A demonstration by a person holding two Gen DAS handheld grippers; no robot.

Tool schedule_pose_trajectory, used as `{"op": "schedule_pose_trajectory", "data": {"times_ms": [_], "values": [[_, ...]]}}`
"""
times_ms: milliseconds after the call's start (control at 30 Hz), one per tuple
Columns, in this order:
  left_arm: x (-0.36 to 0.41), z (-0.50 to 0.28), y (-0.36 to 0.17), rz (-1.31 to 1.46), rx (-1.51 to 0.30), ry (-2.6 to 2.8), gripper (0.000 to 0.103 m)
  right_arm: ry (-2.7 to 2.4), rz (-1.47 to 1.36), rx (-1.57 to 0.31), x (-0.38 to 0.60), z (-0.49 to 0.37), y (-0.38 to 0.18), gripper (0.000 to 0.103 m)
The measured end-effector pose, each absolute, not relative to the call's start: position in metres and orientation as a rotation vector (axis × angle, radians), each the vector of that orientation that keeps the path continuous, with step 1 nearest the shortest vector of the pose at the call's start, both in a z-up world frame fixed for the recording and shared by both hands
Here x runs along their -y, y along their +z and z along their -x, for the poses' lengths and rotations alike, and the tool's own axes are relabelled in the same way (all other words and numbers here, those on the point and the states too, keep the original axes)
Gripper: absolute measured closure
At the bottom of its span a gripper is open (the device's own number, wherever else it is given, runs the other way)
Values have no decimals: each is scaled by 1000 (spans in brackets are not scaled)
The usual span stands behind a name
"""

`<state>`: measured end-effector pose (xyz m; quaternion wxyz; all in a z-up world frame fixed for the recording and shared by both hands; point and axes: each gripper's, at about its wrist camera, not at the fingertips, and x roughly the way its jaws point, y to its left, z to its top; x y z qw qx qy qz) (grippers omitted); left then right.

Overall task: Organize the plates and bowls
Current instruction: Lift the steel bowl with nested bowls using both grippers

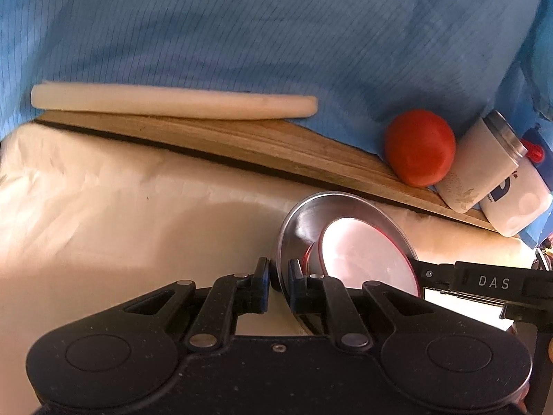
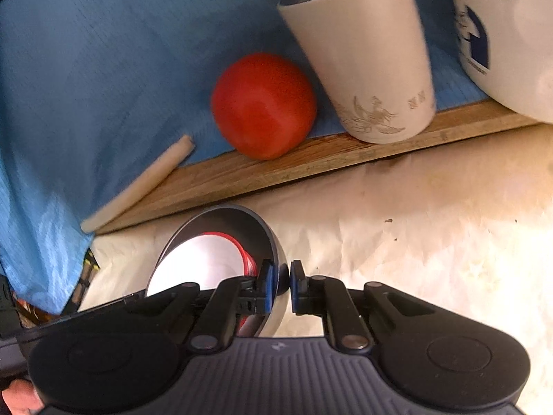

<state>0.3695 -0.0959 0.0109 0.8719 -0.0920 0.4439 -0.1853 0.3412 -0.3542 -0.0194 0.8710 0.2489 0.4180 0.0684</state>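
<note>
A steel bowl (image 1: 304,214) is tipped on its side just above the cream paper, with a white bowl with a red rim (image 1: 366,252) nested inside it. My left gripper (image 1: 279,276) is shut on the steel bowl's left rim. My right gripper (image 1: 418,273) reaches in from the right to the opposite edge. In the right wrist view, my right gripper (image 2: 281,276) is shut on the steel bowl (image 2: 242,221), pinching its wall between the blue pads. The red-rimmed bowl (image 2: 204,263) shows inside. The left gripper's finger (image 2: 134,299) touches the far rim.
A wooden board (image 1: 242,141) runs along the back against a blue cloth (image 1: 242,34). On it are a tomato (image 1: 420,147), a white tumbler (image 1: 480,166), a white jug with blue print (image 1: 515,204) and a long white roll (image 1: 172,102). Cream paper (image 1: 138,207) covers the table.
</note>
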Motion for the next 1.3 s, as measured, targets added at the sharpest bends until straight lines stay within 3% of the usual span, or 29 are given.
{"op": "schedule_pose_trajectory", "data": {"times_ms": [367,1300], "values": [[94,-382,11,231,-1011,-370,94,148,-512,-1030,354,-359,-11,92],[99,-385,9,221,-1046,-344,96,146,-535,-1061,351,-363,-11,93]]}}
